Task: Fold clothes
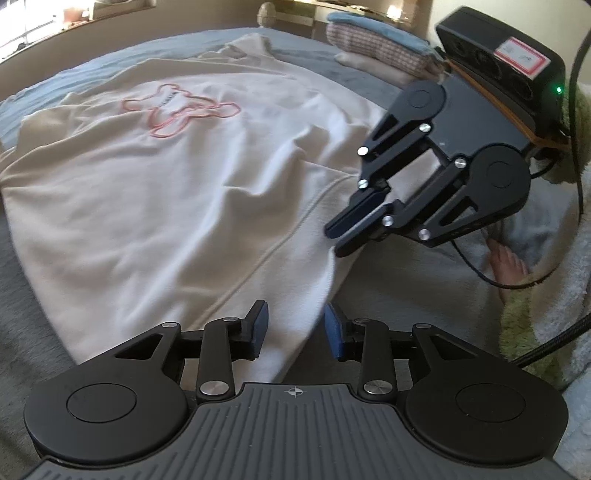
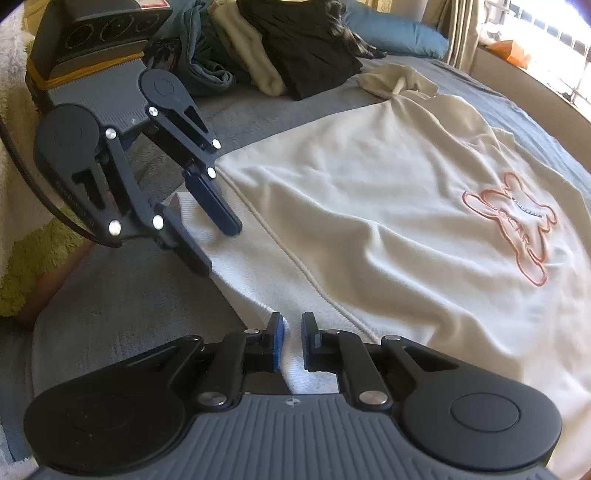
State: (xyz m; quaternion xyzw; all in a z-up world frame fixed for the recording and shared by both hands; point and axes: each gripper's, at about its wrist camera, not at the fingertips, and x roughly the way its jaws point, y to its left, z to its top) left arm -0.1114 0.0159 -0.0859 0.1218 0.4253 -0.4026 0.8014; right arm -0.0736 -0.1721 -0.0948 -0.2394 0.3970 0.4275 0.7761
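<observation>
Both grippers sit at the near hem of the cream sweatshirt (image 2: 388,206), w/ the garment running away from them across the bed (image 1: 92,62).

Left gripper (image 1: 295,328): jaws apart, hem cloth lying in the gap, pads not closed on it. In the right wrist view it hangs over the hem's corner, fingers spread.

Right gripper (image 2: 292,341): jaws nearly together w/ the ribbed hem edge between the pads; looks like it's pinching the fabric, but a sliver of gap shows, so can't tell if it's truly clamped.

Progress, as a judgement: sweatshirt lies spread out, front up, pink bear outline (image 1: 181,110) showing, wrinkled, no body fold visible. One sleeve or the hood is bunched at the far end; can't tell which. That fits two stages: laid out flat ready for a fold from the hem, or the hem just set down after smoothing. Either way this garment isn't folded now.

Further back, folded stack (image 1: 376,48) of approx 3 items (blue, checked, pale) at the far right of the left view. In the right view, loose pile (image 2: 280,48) w/ at least 3 pieces (teal, beige, black); looks unfolded, so prob more left to do.

Count: 2 grippers, 1 sweatshirt, 1 stack, 1 pile, 1 blue pillow (image 2: 395,33).
</observation>
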